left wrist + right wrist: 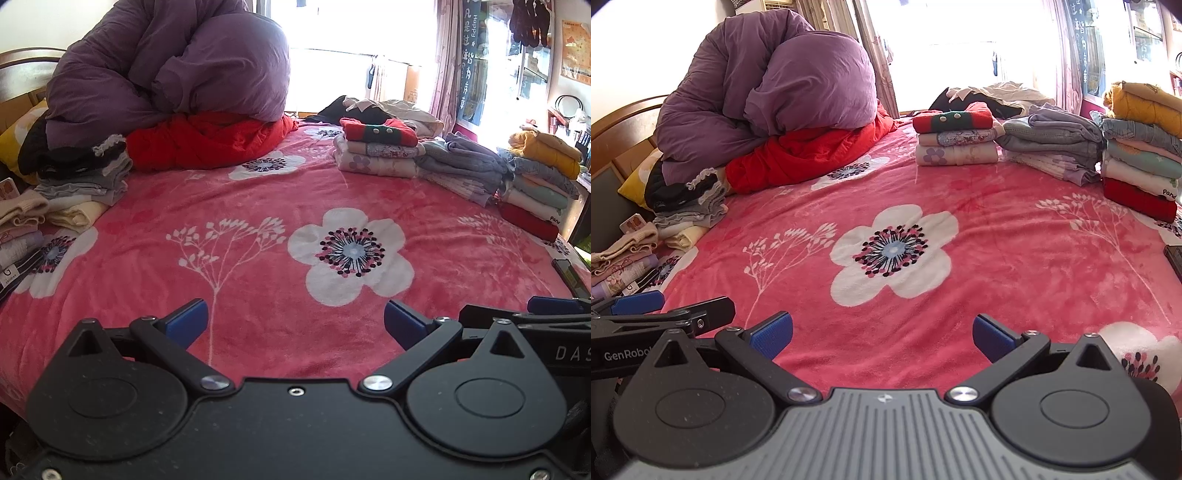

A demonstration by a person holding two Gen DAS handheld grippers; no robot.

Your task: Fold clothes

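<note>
Two hand-held grippers, left (295,321) and right (882,336), spread wide, empty, over pink blanket (258,206)

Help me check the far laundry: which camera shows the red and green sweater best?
The right wrist view: the sweater sits nearer centre and larger, topping its stack. The left wrist view shows it too, but smaller.

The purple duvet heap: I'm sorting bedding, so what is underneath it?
The purple duvet rests on a red quilt, whose front and right side show. Dark clothes poke out at its lower left. Anything deeper beneath is covered.
</note>
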